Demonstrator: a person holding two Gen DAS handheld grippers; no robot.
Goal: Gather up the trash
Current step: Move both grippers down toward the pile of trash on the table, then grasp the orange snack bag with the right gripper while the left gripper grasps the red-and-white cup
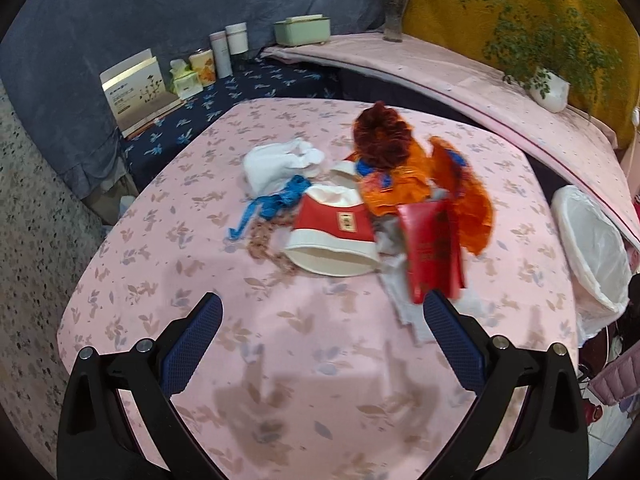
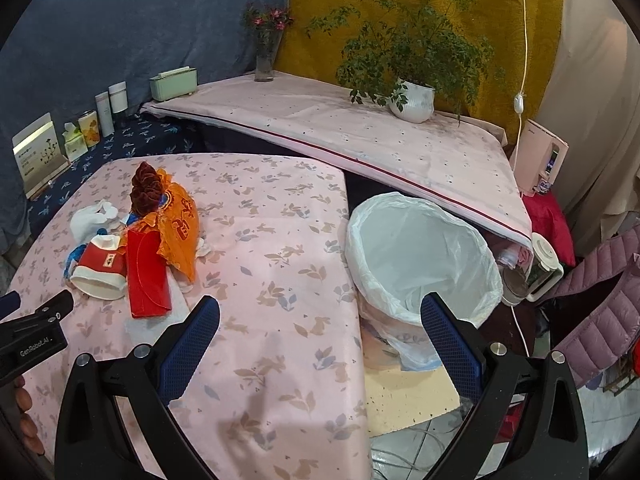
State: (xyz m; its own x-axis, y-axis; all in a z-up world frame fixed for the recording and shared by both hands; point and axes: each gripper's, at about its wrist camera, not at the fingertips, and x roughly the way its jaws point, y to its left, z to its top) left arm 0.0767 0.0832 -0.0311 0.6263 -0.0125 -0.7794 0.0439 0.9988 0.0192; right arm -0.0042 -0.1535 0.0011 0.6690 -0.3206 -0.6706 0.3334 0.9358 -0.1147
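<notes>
Both grippers, left (image 1: 322, 314) and right (image 2: 320, 314), are spread empty; the red packet (image 1: 434, 254) at one o'clock is best pinched first.

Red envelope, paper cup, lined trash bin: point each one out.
red envelope (image 2: 147, 276), right wrist view, middle of its flat red face.
paper cup (image 1: 333, 229), left wrist view, red band on its side.
trash bin (image 2: 420, 256), right wrist view, inner wall of its white liner.
</notes>
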